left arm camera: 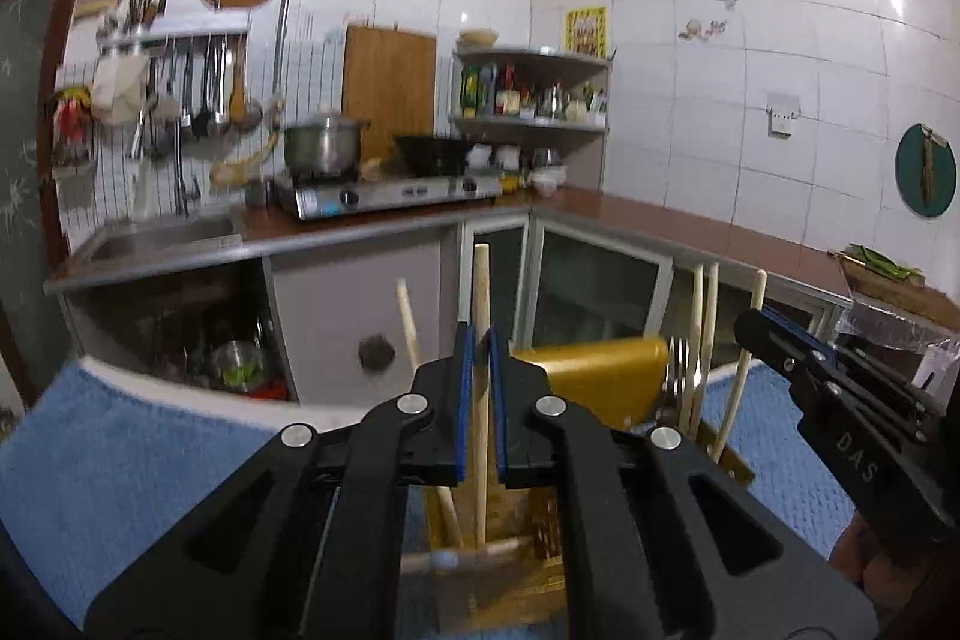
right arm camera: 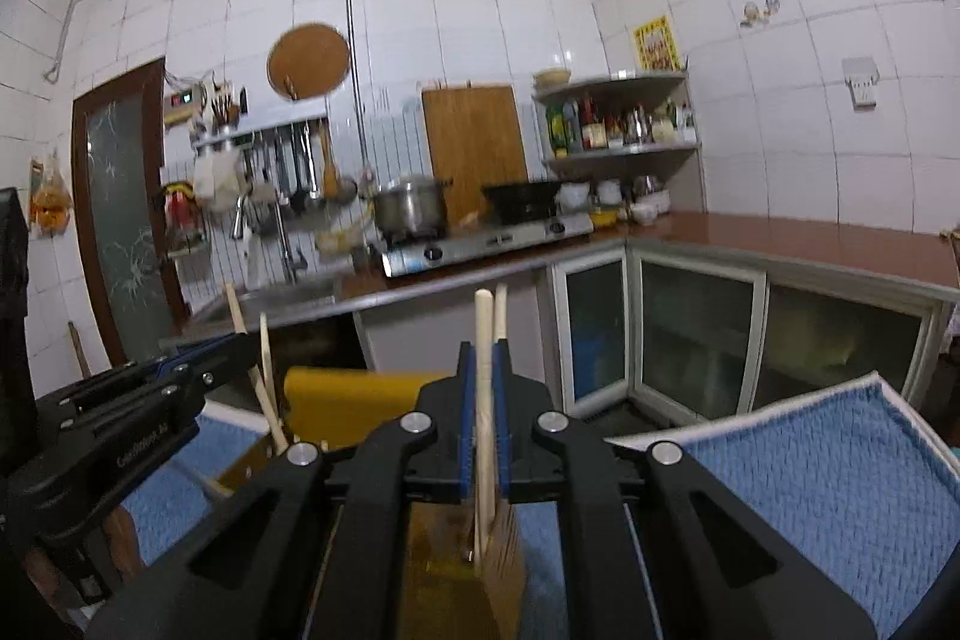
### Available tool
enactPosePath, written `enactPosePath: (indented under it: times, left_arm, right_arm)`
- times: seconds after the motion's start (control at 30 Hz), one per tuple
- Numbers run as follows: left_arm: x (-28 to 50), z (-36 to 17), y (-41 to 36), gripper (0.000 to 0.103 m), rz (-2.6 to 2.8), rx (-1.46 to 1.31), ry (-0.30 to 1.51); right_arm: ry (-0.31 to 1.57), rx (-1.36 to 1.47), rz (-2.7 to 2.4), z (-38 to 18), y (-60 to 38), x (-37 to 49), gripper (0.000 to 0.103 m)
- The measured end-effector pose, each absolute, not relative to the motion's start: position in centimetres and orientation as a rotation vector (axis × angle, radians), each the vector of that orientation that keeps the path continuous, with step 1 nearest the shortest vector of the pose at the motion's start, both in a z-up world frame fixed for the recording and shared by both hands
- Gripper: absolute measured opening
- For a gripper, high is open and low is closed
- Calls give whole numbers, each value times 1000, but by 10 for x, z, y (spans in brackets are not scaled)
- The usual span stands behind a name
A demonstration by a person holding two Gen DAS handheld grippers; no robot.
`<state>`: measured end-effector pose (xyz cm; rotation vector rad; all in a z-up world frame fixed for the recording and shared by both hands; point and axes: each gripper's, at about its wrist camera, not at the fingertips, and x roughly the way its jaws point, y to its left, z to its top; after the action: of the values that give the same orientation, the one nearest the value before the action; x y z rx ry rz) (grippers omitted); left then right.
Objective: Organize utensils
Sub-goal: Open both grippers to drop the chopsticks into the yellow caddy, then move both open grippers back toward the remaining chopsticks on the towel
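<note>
Chopstick (left arm camera: 480, 316) in the left wrist view stands nearly upright, clamped at mid-length between the blue pads of the left gripper (left arm camera: 480, 394). Its lower end reaches into the wooden holder (left arm camera: 528, 526) on the blue towel (left arm camera: 120, 466). The stick looks light, stiff and smooth, so a mid-shaft grip probably limits swing, though it may slip or pivot if the pads loosen. A second stick (left arm camera: 411, 322) leans in the same compartment and stands closest in the way. Forks (left arm camera: 678, 370) and more sticks occupy the neighbouring section beside a yellow block (left arm camera: 600, 376). The right gripper (left arm camera: 756, 322) appears at the right edge.

In the right wrist view, the right gripper (right arm camera: 483, 400) is closed on a pair of chopsticks (right arm camera: 485, 340) (two tips show above the pads). Their lower ends enter a slotted section of the holder (right arm camera: 498, 550). A pair is likely to scissor apart, so hold both squarely. The left gripper (right arm camera: 198, 352) is near on the left, beside leaning sticks (right arm camera: 264, 382).
</note>
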<state>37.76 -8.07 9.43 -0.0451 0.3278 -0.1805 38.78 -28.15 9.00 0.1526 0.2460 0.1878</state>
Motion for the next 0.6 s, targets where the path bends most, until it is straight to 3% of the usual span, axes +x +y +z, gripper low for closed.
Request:
enactPosePath:
  times: [0.2, 0.23, 0.27, 0.33, 0.43, 0.6]
  left_arm:
    - [355, 100, -72, 12, -196, -44, 362]
    - [349, 104, -69, 22, -193, -48, 360]
    - [341, 110, -64, 39, -180, -52, 350]
    - [327, 118, -57, 57, -164, -63, 326]
    - [308, 130, -47, 67, -145, -56, 320]
    - [278, 133, -24, 91, -111, -42, 355]
  right_arm:
    - [357, 124, 174, 84, -278, 383, 8]
    - [362, 127, 174, 85, -280, 381, 17]
    - [363, 132, 171, 88, -281, 377, 33]
    - [357, 143, 155, 94, -284, 367, 46]
    - [370, 141, 135, 103, -285, 355, 46]
    - [425, 127, 93, 107, -281, 326, 57]
